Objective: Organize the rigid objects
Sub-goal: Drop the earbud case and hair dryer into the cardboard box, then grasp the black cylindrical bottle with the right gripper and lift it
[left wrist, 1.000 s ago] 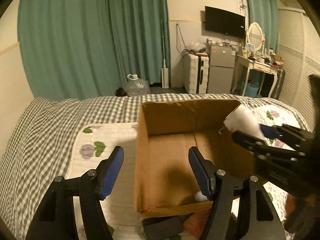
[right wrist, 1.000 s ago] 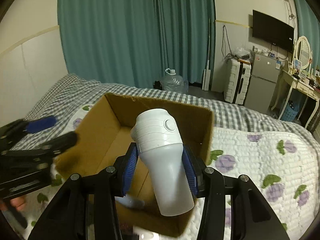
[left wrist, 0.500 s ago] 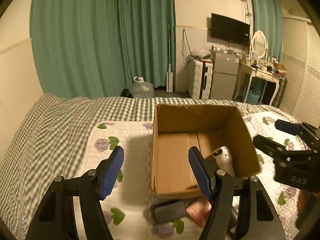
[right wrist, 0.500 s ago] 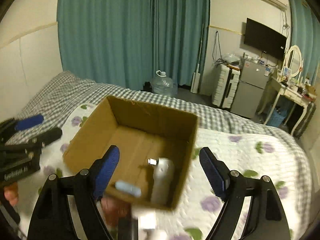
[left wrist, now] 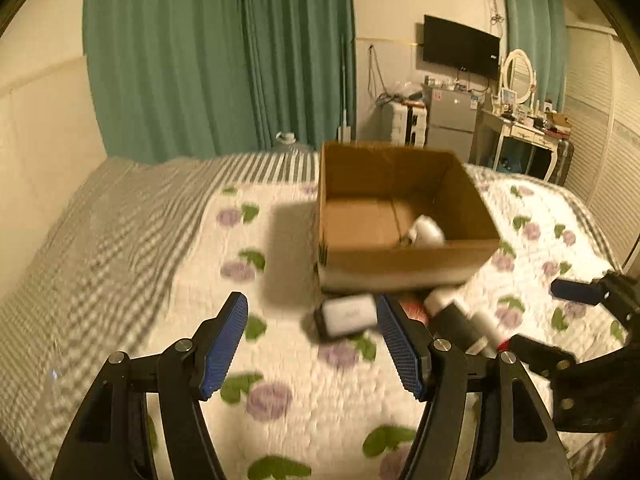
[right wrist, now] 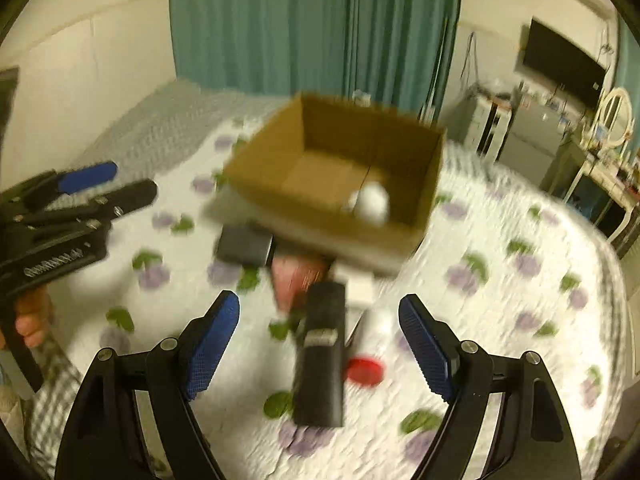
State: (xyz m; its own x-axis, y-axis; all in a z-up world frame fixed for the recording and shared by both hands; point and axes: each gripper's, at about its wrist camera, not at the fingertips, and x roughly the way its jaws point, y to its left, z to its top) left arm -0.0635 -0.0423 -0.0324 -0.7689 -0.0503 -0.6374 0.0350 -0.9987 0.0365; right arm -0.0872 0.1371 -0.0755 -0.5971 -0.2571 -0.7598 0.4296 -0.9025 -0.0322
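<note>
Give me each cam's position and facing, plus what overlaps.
Left wrist: sits on the left gripper, faces across the bed to the box; own open fingers show, right gripper at right edge.
Right wrist: sits on the right gripper, looks down on a black remote before the box; left gripper and hand at left.
Shared: box, white bottle inside, TV.

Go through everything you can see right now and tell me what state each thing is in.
Brown cardboard box: open-topped, on the bed.
White plastic bottle: lying inside the box.
Long black rectangular object: lying flat on the quilt.
Left gripper: open, empty.
Right gripper: open, empty.
</note>
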